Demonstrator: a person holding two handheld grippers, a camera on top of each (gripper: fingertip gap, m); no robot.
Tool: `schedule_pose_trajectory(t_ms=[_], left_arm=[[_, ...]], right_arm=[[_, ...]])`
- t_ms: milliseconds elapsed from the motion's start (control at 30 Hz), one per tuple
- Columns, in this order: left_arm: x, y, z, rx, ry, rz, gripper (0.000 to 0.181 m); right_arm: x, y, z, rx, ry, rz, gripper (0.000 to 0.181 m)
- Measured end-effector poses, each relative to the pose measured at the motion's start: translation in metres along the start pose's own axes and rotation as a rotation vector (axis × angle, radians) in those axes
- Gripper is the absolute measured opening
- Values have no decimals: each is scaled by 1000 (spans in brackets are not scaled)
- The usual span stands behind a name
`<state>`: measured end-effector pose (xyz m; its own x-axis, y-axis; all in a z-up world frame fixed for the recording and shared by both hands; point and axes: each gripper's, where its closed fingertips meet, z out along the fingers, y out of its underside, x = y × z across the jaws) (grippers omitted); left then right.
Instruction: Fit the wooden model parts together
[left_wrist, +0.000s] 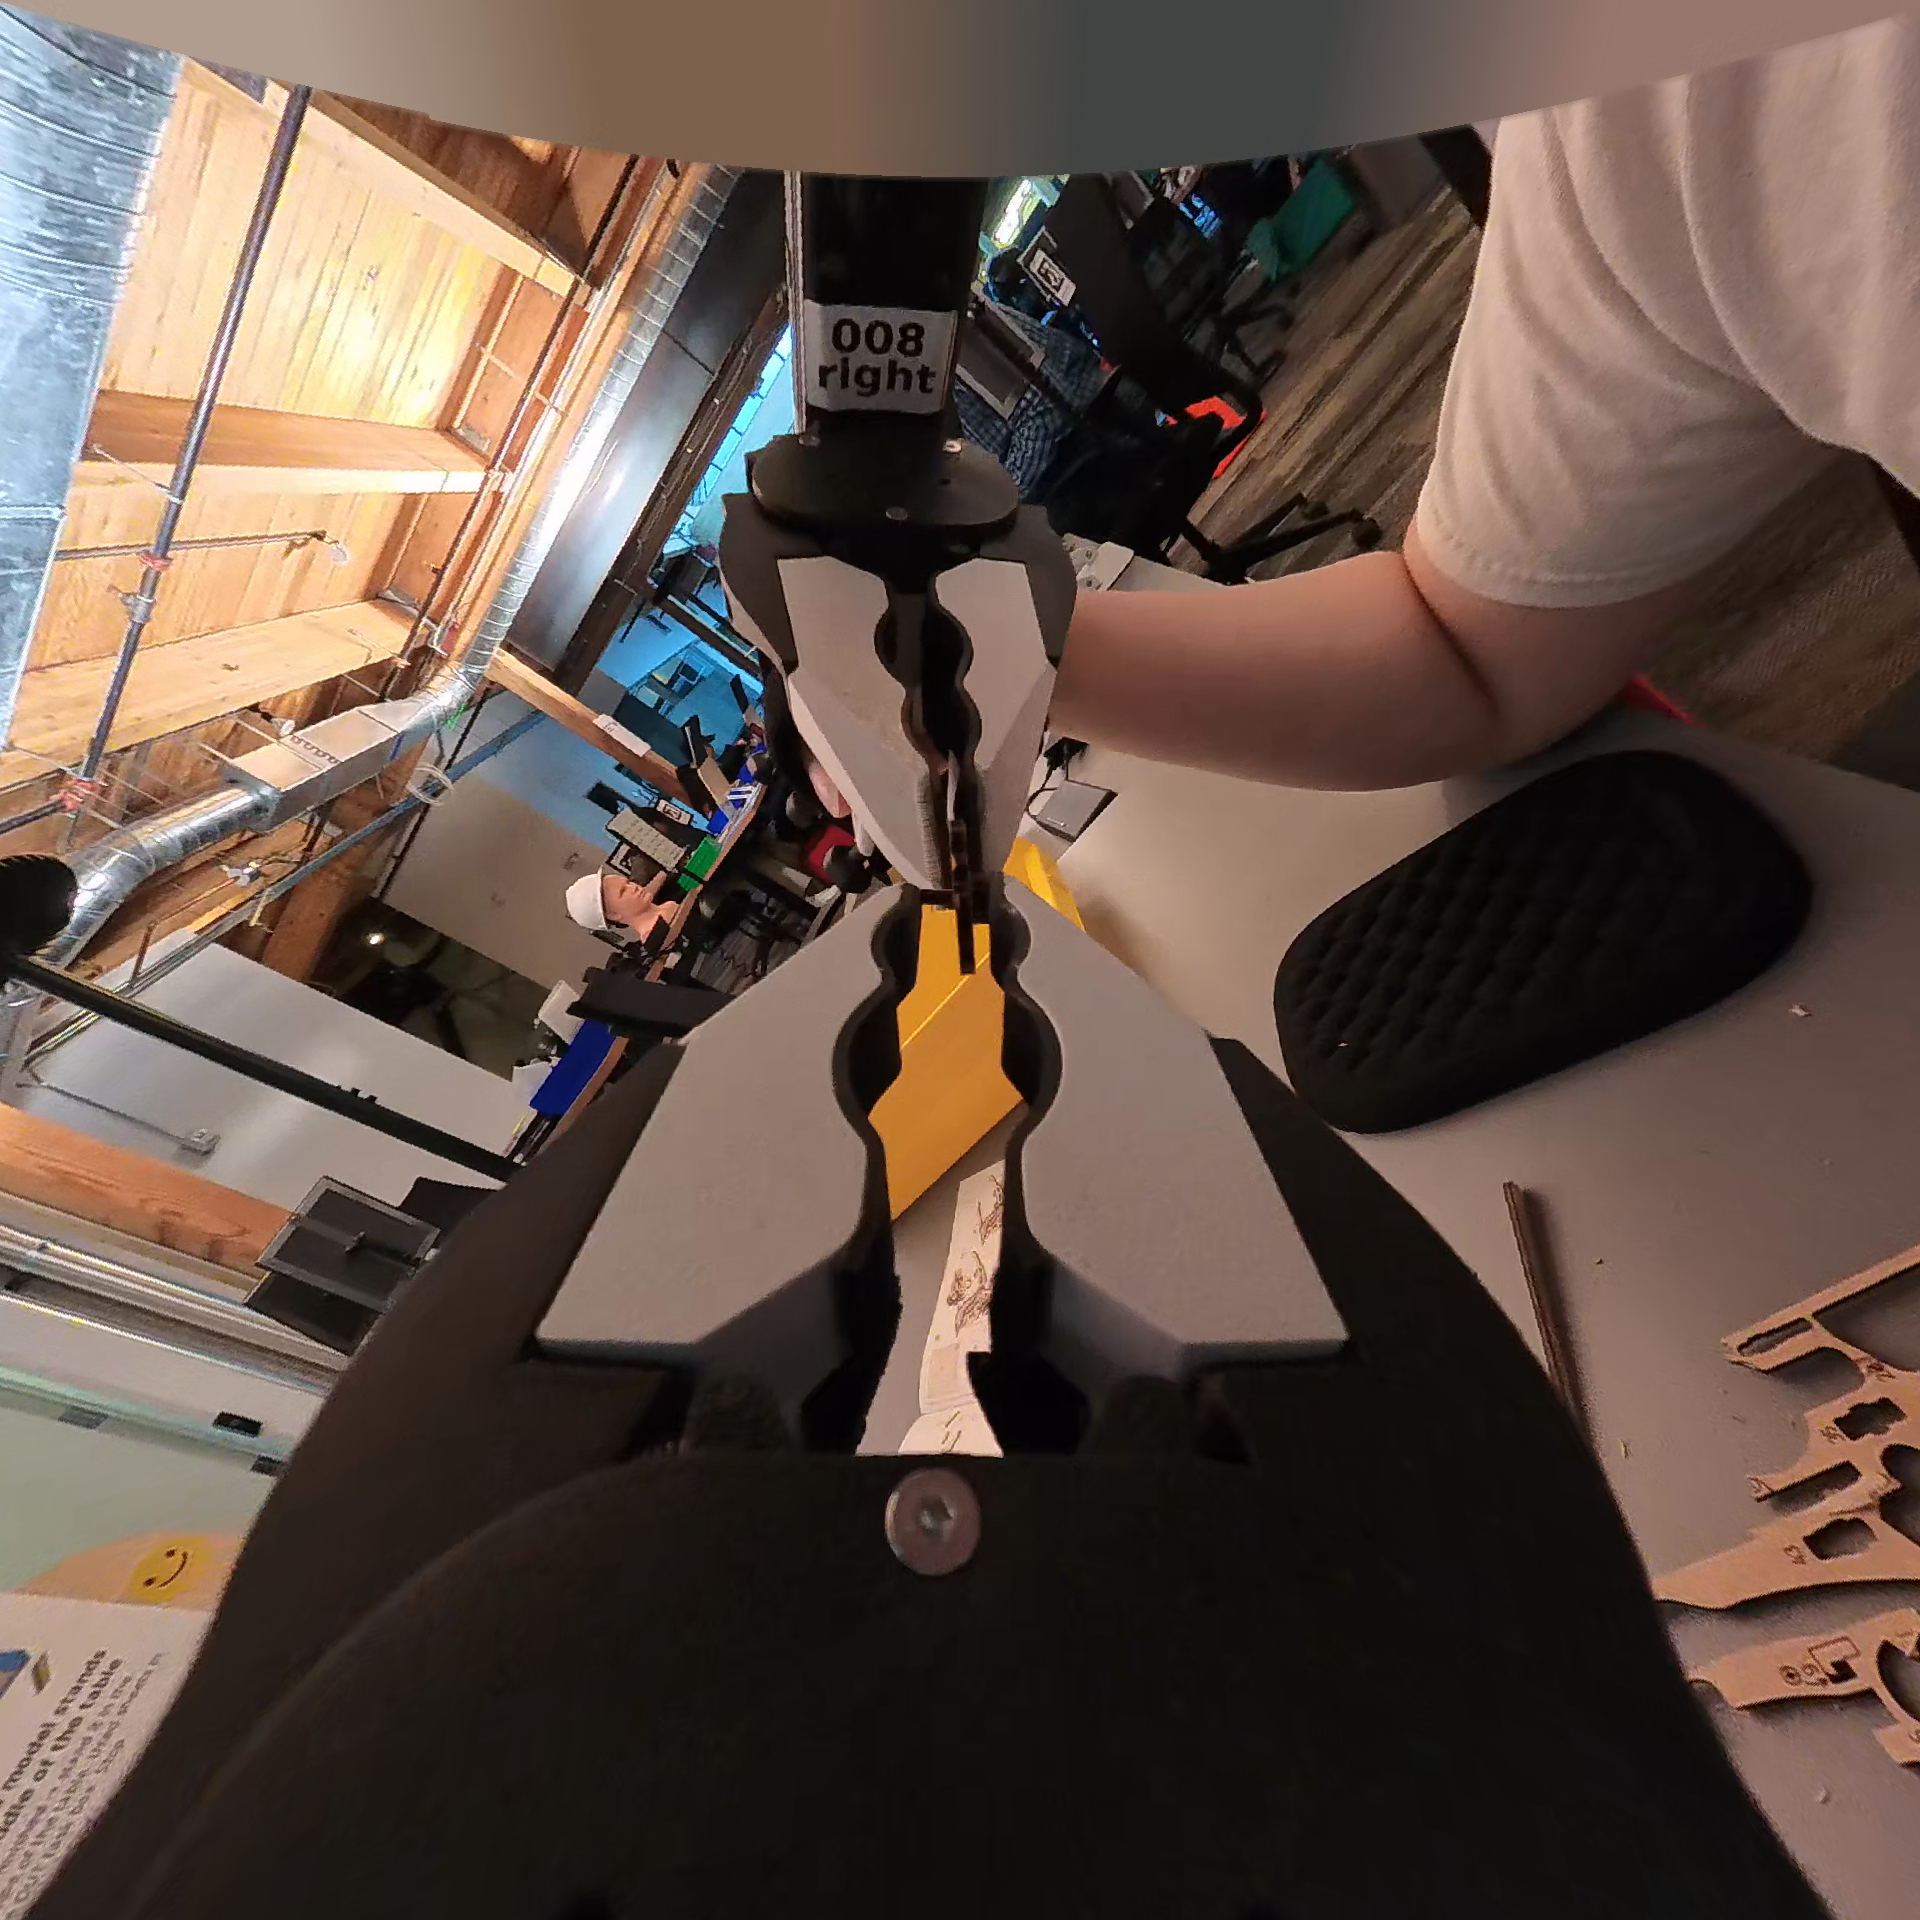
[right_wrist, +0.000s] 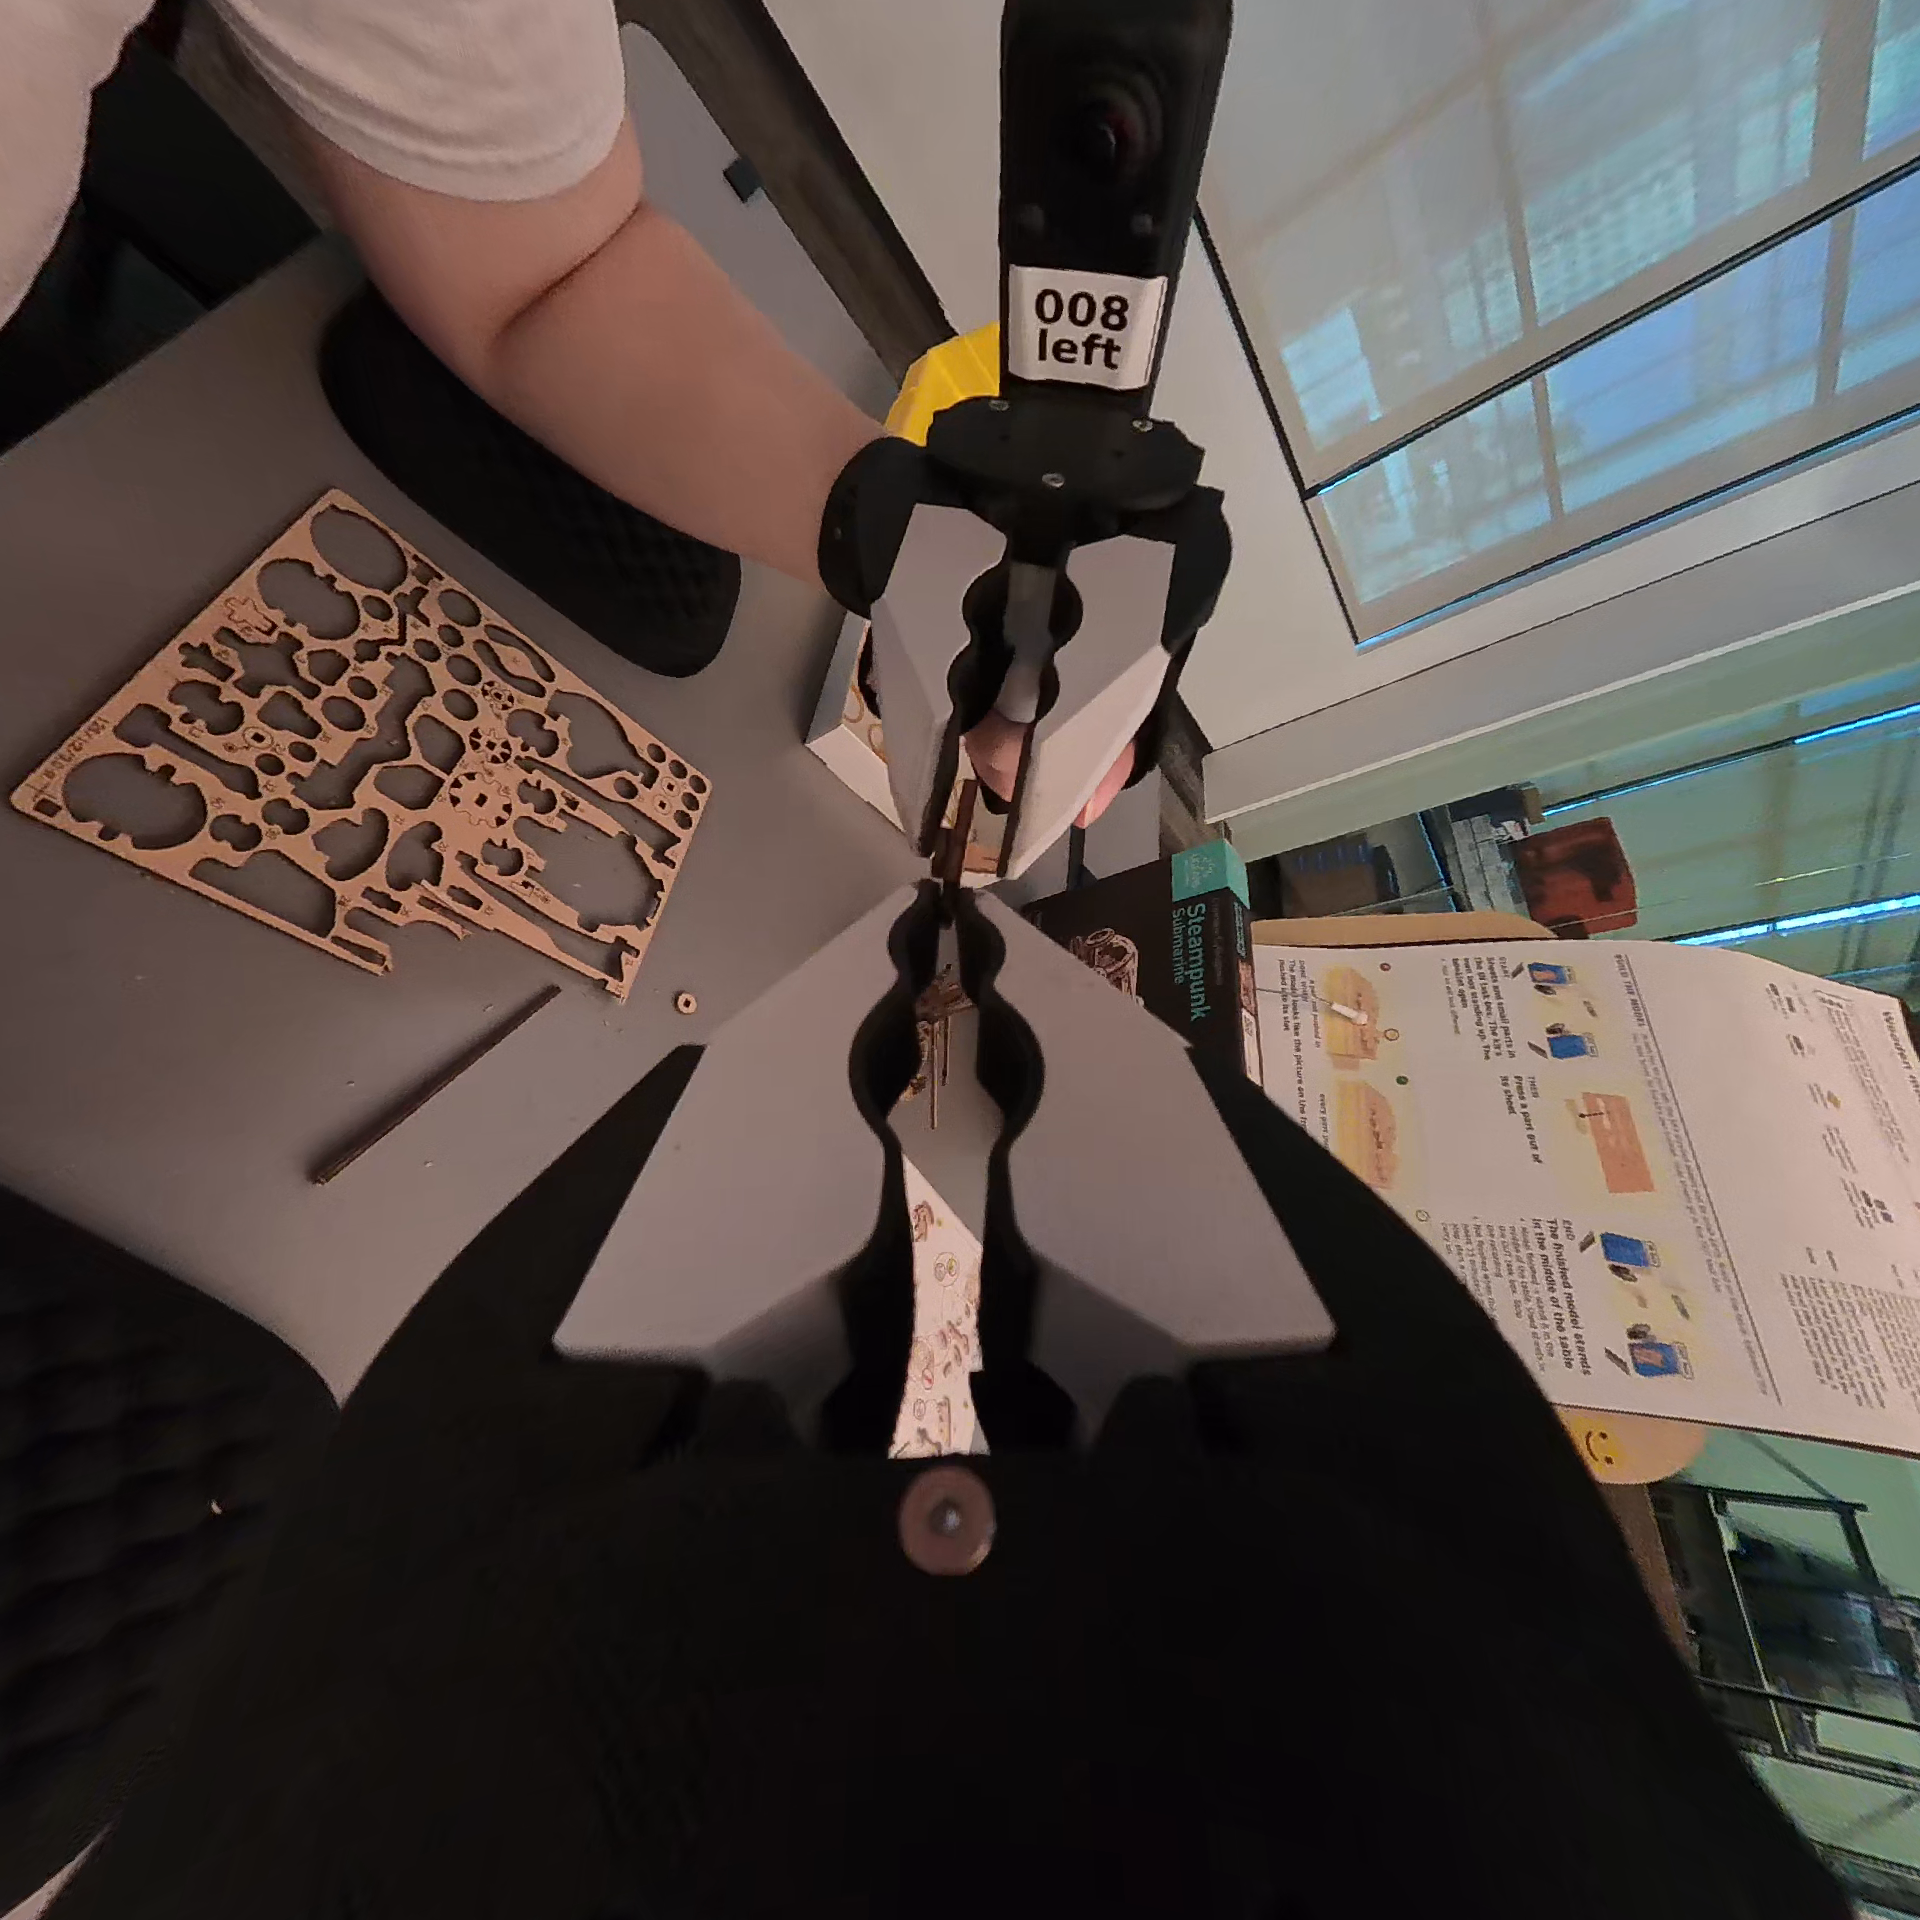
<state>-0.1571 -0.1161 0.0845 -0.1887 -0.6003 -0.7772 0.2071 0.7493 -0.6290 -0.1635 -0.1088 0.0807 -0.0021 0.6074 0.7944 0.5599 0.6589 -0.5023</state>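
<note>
The wooden model parts are thin, flat plywood with dark laser-cut edges. One small dark-edged piece (left_wrist: 958, 868) sits pinched between the tips of the right gripper (left_wrist: 951, 831), and a second small wooden piece (right_wrist: 961, 831) sits between the tips of the left gripper (right_wrist: 966, 847). Both grippers are held in the air above the grey table (right_wrist: 208, 1039), tip to tip, so the two pieces meet or nearly meet; whether they are already slotted together I cannot tell.

Each gripper has matt grey wedge-shaped fingers with wavy black inner pads on a black body. A bare forearm (left_wrist: 1299, 675) in a white short sleeve reaches to the right gripper.

On the table lies a pale plywood sheet (right_wrist: 353, 758), riddled with empty cut-outs, towards the near edge by the person. Just beside it lie a thin dark rod (right_wrist: 436, 1086) and a tiny wooden ring (right_wrist: 685, 1003). A black, quilted oval pad (left_wrist: 1538, 935) rests by the person's arm. A yellow box (left_wrist: 945, 1081) and an illustrated paper leaflet (right_wrist: 945, 1320) show through the gaps between the fingers. A dark kit box (right_wrist: 1143, 966) and a printed instruction sheet (right_wrist: 1558, 1164) stand at the far side.

Both pairs of fingers are closed down narrow, gripping their pieces at the very tips.
</note>
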Motion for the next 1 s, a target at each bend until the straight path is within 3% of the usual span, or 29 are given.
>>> schedule_pose_trajectory(t_ms=[333,1000], left_arm=[[13,2,2,17,109,-128,11],[5,8,11,-1,71,-174,10]], right_arm=[[-13,1,0,63,-122,82,0],[-8,11,-6,99,-141,154,1]])
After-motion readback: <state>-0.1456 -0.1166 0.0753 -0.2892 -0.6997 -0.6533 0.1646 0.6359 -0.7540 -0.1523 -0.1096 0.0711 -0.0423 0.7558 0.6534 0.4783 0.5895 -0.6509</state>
